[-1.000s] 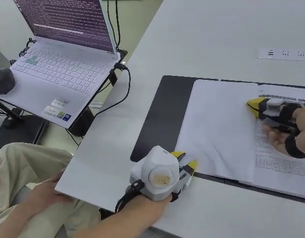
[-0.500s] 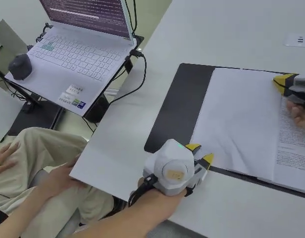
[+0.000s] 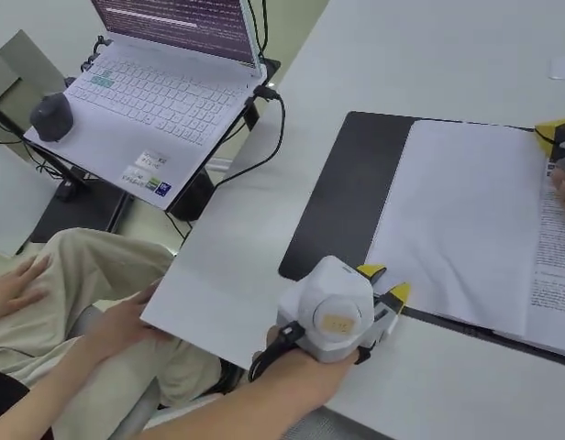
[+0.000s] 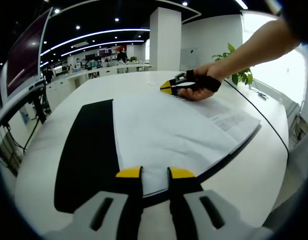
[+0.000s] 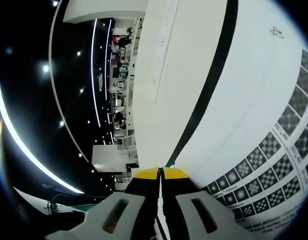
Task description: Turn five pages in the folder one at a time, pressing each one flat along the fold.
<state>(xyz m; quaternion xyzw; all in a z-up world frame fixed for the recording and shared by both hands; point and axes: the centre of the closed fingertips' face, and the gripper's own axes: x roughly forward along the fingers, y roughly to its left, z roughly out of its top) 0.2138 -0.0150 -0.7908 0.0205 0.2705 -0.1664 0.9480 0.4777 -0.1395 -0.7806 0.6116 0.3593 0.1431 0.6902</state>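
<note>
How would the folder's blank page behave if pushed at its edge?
Probably floppy: the blank page shows soft ripples near the left gripper. Likely light, lying thin on the folder, so it may buckle rather than slide.

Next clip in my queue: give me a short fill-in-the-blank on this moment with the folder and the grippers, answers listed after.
1. The open folder has a ___ cover.
2. In the head view, the laptop stands to the ___ of the folder.
3. The left gripper and the right gripper both have ___ jaw tips.
4. The page by the left gripper is blank; the other page carries printed ___.

Missing words: black; left; yellow; text.
</note>
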